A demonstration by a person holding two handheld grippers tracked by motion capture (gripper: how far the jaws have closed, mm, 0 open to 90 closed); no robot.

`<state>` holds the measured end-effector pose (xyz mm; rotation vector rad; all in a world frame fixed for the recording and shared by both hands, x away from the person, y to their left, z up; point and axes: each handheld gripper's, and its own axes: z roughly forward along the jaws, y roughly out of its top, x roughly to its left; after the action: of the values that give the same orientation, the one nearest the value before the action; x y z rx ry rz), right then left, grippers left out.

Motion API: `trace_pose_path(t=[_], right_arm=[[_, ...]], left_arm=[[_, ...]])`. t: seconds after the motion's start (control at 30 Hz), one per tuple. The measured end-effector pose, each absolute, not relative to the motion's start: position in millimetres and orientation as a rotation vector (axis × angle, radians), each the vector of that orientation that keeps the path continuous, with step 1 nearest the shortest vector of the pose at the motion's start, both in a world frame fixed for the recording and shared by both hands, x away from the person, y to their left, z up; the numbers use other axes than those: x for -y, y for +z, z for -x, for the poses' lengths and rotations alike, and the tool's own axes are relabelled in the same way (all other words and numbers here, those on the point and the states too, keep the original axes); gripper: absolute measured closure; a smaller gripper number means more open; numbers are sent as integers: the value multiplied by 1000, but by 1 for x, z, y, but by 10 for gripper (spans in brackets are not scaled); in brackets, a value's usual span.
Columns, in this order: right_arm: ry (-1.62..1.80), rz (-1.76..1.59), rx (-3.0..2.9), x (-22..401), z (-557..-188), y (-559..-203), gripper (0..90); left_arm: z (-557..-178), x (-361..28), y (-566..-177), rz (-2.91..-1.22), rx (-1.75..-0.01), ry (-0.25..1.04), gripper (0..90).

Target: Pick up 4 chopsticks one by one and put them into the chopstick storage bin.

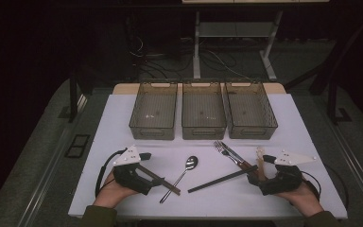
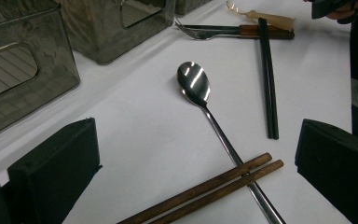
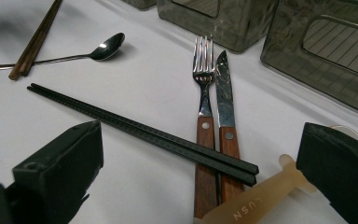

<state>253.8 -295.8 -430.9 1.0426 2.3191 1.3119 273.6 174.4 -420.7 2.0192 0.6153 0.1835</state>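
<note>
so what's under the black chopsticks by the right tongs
The black chopsticks lie across the wooden handles of the fork and knife, bare white table under the rest. The handle strips beneath them are covered.

Spoon (image 2: 193, 83) lying beneath crossed brown chopsticks (image 2: 214, 186), framed by the left gripper (image 2: 193, 161) with jaws spread; black chopsticks (image 2: 268, 74), fork (image 2: 200, 31) and bins (image 2: 23, 65) (translucent) are seen beyond.

Three bins (image 1: 203, 116) stand in a row behind the cutlery. Spoon (image 1: 184, 172) lies under wooden chopsticks (image 1: 163, 182), left of fork (image 1: 227, 152) and knife (image 1: 236, 156). Dark chopsticks (image 1: 222, 178) cross their handles.
</note>
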Motion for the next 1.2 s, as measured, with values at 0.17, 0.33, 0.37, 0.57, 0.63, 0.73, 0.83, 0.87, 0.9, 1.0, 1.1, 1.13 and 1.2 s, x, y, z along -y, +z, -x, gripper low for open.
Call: trace_pose_path(t=[0.17,0.33,0.37,0.57,0.63,0.73,0.83,0.87,0.9,1.0,1.1,1.13,1.2], right_arm=[[1308,-1048,-2321,297,-254,-431,8],[1333,-1055,-2309,299,-255,-430,8],[1330,-1054,-2313,299,-255,-430,8],[1333,-1048,-2311,298,-253,-429,8],[1337,-1054,-2306,298,-254,-429,8],[1340,-1058,-2303,299,-255,-429,8],[1341,-1055,-2305,299,-254,-429,8],[1341,-1055,-2305,299,-254,-429,8],[1339,-1054,-2305,298,-254,-429,8],[1339,-1049,-2306,298,-254,-429,8],[1339,-1051,-2308,298,-254,-430,8],[1336,-1053,-2307,298,-254,-430,8],[1336,-1052,-2308,298,-254,-430,8]], left_arm=[[-273,-173,-422,-2026,-623,163,14],[-269,-173,-422,-2029,-622,153,66],[-269,-173,-422,-2029,-622,153,80],[-267,-171,-423,-2043,-612,125,170],[-267,-170,-423,-2045,-605,110,250],[-266,-172,-425,-2054,-589,71,368],[-266,-172,-425,-2067,-573,61,468],[-265,-172,-425,-2072,-567,57,468],[-265,-171,-425,-2069,-564,50,536],[-264,-171,-425,-2087,-554,54,592],[-265,-171,-426,-2098,-557,29,684],[-265,-171,-427,-2106,-552,21,740],[-265,-170,-427,-2117,-542,4,762]])
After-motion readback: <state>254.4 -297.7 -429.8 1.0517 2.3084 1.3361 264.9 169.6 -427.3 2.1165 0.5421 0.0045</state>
